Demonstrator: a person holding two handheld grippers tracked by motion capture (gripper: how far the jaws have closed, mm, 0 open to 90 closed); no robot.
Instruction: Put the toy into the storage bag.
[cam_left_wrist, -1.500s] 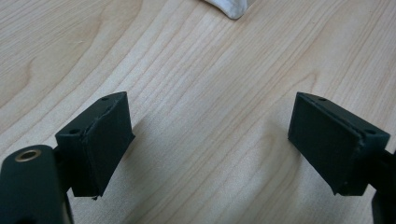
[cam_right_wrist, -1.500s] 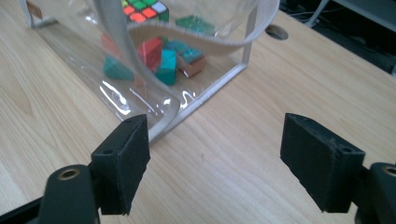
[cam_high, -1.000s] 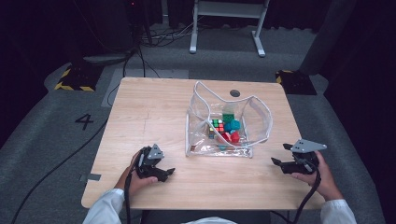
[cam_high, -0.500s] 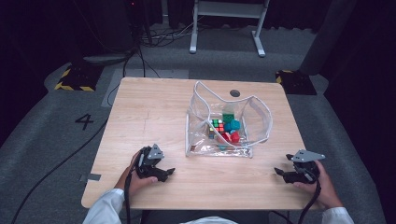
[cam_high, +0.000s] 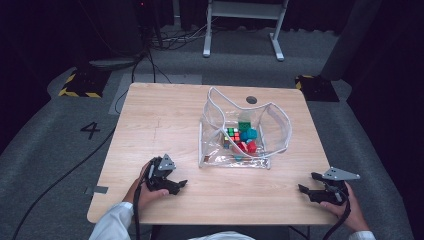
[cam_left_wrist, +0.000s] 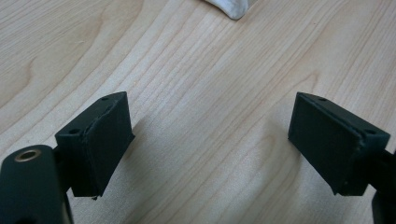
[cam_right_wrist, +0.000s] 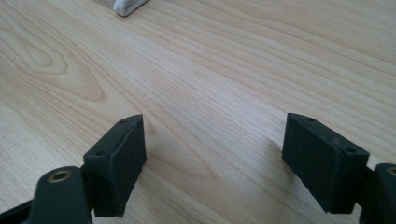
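In the high view, a light wooden table (cam_high: 165, 125) stood on a grey floor. A clear plastic bag (cam_high: 243, 131) with white edging sat on the table's right-centre, its mouth open upward. Inside it, toward its near right part, lay a colourful puzzle cube (cam_high: 233, 134), a green block (cam_high: 244, 126), a teal piece (cam_high: 248, 135) and red pieces (cam_high: 248, 147), bunched close together. The left gripper (cam_high: 176, 184) rested on the table near its near edge, left of the bag's near left corner and apart from it, held in the person's left hand (cam_high: 145, 190), with a white sleeve (cam_high: 112, 226) behind it. The right gripper (cam_high: 306, 189) sat at the near right corner of the table, well apart from the bag, held in the right hand (cam_high: 350, 212), its grey three-cornered plate on top. A dark round hole (cam_high: 251, 100) showed in the tabletop just beyond the bag.

In the left gripper view, the left gripper (cam_left_wrist: 210, 140) had its jaws spread wide with nothing between them, bare wood grain beneath. A white corner of the bag's edging (cam_left_wrist: 229, 7) showed at the far edge, well ahead of the jaws.

In the right gripper view, the right gripper (cam_right_wrist: 212, 158) likewise had its jaws wide apart and empty over bare wood. A white bit of the bag's edging (cam_right_wrist: 127, 5) lay far ahead, toward the left.
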